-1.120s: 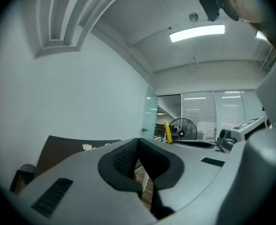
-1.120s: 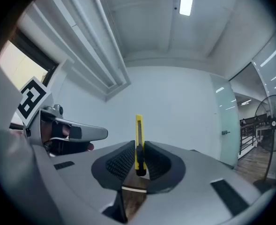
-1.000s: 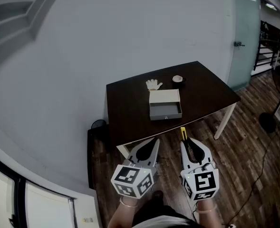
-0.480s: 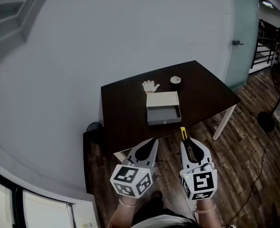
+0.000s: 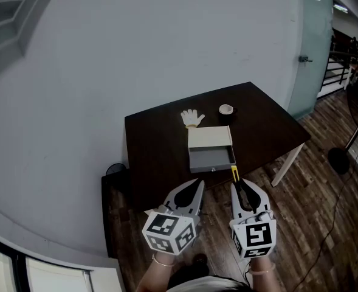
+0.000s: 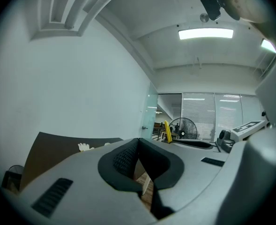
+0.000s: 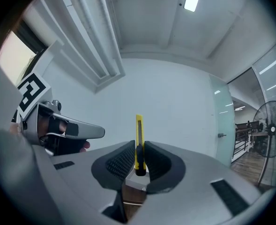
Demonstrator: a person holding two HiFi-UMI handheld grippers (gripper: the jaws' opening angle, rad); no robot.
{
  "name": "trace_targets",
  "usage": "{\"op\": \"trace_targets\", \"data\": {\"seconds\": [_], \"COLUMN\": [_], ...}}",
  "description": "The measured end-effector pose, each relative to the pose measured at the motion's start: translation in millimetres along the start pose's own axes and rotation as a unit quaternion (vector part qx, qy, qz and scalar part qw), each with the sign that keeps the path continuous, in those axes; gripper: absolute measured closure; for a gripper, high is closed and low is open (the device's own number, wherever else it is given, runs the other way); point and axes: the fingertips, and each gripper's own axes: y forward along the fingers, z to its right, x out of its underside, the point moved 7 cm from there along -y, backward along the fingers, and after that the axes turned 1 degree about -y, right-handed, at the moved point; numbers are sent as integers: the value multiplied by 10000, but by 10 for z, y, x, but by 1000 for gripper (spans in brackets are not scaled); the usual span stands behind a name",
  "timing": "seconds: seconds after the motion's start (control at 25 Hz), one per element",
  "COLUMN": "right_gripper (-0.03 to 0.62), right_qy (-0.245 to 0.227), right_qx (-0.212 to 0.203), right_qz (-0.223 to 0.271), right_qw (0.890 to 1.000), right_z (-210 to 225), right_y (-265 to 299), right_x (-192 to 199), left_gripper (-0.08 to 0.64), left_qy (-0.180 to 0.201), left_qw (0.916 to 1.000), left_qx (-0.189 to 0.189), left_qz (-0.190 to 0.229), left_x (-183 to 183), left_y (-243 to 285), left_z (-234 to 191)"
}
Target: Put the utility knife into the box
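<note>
The left claw is clenched on nothing. The box lies open on the bench, apparently empty. The right claw grasps the knife short of the box, so carrying it over and releasing it remain.

At frame centre the box sits near the front edge of the dark surface, its tray open upward. Open air lies between it and the right tongs just below. Bare surface flanks it left and right. A glove and tape roll lie beyond.
</note>
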Motion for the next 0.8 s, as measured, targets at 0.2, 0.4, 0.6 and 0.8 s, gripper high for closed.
{"op": "trace_targets", "data": {"seconds": [0.2, 0.4, 0.6, 0.8], "right_gripper": [523, 523, 523, 523], "right_qy": [8, -8, -28, -69], "right_qx": [81, 207, 305, 352], "right_qz": [-80, -173, -229, -335], "right_qw": [9999, 9996, 9993, 9988], "right_z": [-30, -80, -120, -92], "right_y": [398, 753, 1008, 1175], "right_x": [18, 36, 47, 108], "left_gripper": [545, 545, 545, 545], "left_qy": [-16, -15, 15, -2], "left_qw": [9999, 9995, 9989, 9987], "left_qx": [152, 294, 421, 483], "left_qz": [-62, -119, -185, -189], "left_x": [-49, -73, -101, -94], "left_y": [234, 395, 492, 607], "left_z": [-327, -635, -858, -968]}}
